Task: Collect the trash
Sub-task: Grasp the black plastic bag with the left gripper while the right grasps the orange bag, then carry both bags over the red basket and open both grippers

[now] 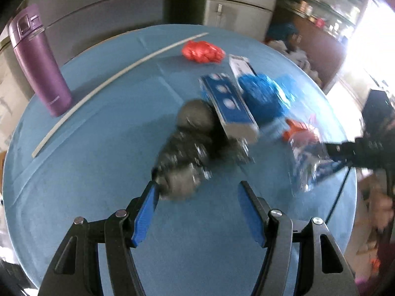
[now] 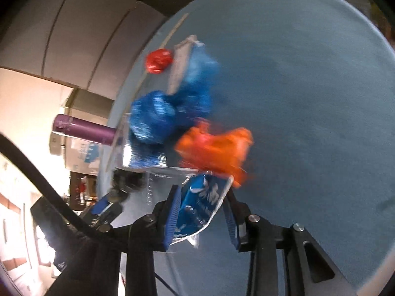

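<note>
A pile of trash lies on the round blue table [image 1: 74, 172]. In the left wrist view I see a dark crumpled wrapper [image 1: 182, 153], a blue carton [image 1: 229, 106], a crumpled blue bag [image 1: 261, 93], a red crumpled wrapper [image 1: 203, 51] and a blurred blue-and-clear wrapper [image 1: 308, 157]. My left gripper [image 1: 197, 207] is open, just short of the dark wrapper. My right gripper [image 2: 202, 212] is shut on a blue-and-white snack wrapper [image 2: 197, 209]; an orange wrapper [image 2: 217, 150], blue bags [image 2: 153, 118] and the red wrapper [image 2: 159, 60] lie beyond it.
A purple flask [image 1: 39, 61] stands at the table's left edge and also shows in the right wrist view [image 2: 84, 129]. A long white strip [image 1: 111, 83] lies across the far left of the table. My right gripper's arm [image 1: 365, 148] enters from the right.
</note>
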A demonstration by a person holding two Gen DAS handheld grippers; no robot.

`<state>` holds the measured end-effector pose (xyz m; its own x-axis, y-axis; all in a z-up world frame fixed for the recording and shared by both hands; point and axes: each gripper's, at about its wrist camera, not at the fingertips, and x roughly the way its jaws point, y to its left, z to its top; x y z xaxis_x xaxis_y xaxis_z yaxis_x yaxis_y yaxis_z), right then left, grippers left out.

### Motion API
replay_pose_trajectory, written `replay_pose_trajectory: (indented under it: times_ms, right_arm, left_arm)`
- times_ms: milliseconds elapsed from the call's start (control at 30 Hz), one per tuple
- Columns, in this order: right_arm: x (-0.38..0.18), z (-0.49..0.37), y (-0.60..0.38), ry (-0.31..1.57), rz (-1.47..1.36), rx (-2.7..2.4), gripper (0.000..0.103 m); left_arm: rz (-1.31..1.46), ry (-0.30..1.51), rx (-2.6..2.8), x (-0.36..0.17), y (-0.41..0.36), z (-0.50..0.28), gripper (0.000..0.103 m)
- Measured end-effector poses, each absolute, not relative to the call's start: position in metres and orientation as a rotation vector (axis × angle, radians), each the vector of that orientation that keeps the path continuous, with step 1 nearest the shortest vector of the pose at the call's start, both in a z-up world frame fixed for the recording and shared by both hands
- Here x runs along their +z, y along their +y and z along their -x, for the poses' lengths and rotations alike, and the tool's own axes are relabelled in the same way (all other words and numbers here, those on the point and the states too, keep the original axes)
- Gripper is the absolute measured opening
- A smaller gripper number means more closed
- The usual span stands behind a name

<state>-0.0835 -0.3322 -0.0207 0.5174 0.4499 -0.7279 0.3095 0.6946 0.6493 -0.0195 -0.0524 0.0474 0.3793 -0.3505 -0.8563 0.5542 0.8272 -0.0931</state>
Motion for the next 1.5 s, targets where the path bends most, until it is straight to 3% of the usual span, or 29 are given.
replay_pose_trajectory:
  times_ms: [167,200,233,267,433,633,767,833,900,1233,1500]
  right_arm:
    - [-0.006,0.109,-0.347,1.017,-0.809,0.089,0.04]
    - [0.001,0.11,-0.35,0.996,-0.772,0.06,0.045]
    - [0.007,0.107,-0.35,0.981,-0.746,0.038,0.059]
    - [0.014,0.104,-0.352,0.955,-0.711,0.011,0.061]
    - [0.031,0.073,-0.351,0.911,-0.562,0.013,0.061]
    - [0.013,0.031,-0.334,1.032,-0.393,0.124,0.06]
    - [0.003,0.026,-0.312,1.054,-0.269,0.151,0.058]
    - [0.002,0.027,-0.307,1.061,-0.239,0.143,0.046]
    - [0.002,0.029,-0.305,1.049,-0.236,0.125,0.044]
    - [0.029,0.051,-0.302,0.958,-0.321,0.061,0.04]
    - [0.075,0.076,-0.277,0.856,-0.384,0.153,0.04]
  left_arm:
    - [-0.199,1.014,-0.605,0.059,-0.044,0.023,0.067]
    - [-0.196,1.008,-0.597,0.065,-0.043,0.022,0.068]
    - [-0.198,0.998,-0.581,0.069,-0.044,0.017,0.069]
    - [-0.204,0.988,-0.562,0.073,-0.047,0.011,0.07]
    - [-0.23,1.015,-0.556,0.07,-0.063,-0.012,0.071]
    - [-0.26,1.058,-0.565,0.049,-0.078,-0.026,0.071]
    - [-0.236,1.088,-0.583,0.037,-0.08,-0.032,0.045]
    - [-0.212,1.094,-0.589,0.033,-0.079,-0.032,0.044]
    - [-0.181,1.091,-0.587,0.032,-0.075,-0.032,0.04]
    - [-0.083,1.06,-0.5,0.046,-0.03,0.012,0.037]
    - [-0.021,0.988,-0.334,0.088,0.014,0.078,0.037]
